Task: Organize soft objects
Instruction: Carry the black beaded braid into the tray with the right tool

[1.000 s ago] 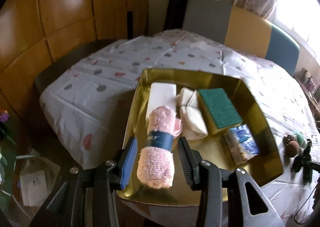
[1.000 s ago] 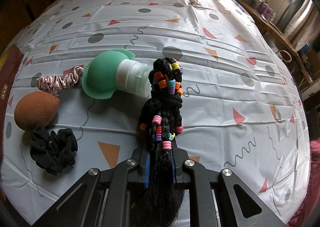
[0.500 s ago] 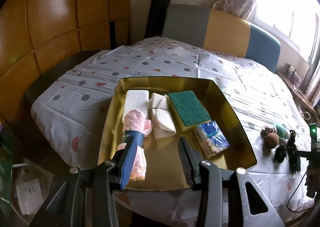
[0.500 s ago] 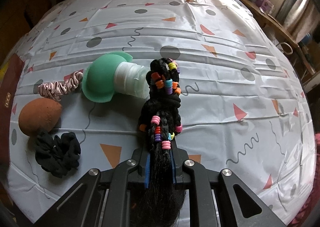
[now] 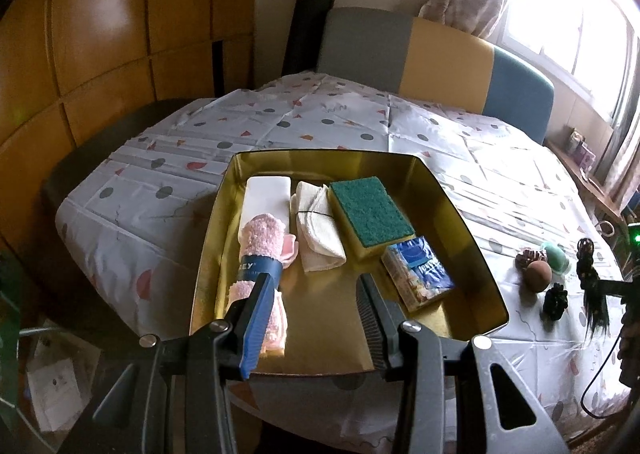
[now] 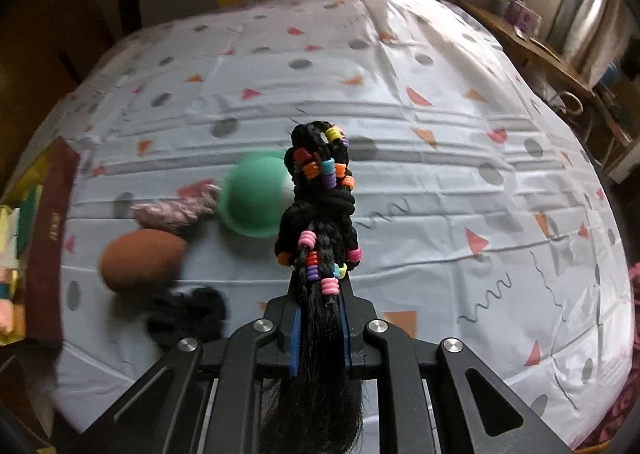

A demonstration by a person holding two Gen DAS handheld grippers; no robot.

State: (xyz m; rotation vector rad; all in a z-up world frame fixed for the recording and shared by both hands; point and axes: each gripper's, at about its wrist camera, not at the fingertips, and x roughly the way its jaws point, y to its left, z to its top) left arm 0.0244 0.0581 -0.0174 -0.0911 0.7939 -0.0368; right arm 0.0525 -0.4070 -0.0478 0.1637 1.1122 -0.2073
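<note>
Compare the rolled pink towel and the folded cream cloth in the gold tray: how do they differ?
The rolled pink towel is fluffy and wears a dark blue paper band; the folded cream cloth is flatter and tied with thin black thread. The towel reaches nearer the tray's front. Both lie side by side in the gold tray.

Window (image 5: 576, 14) blown out by daylight at upper right, room dimly lit, edges bent by fisheye, right view blurred at left.
</note>
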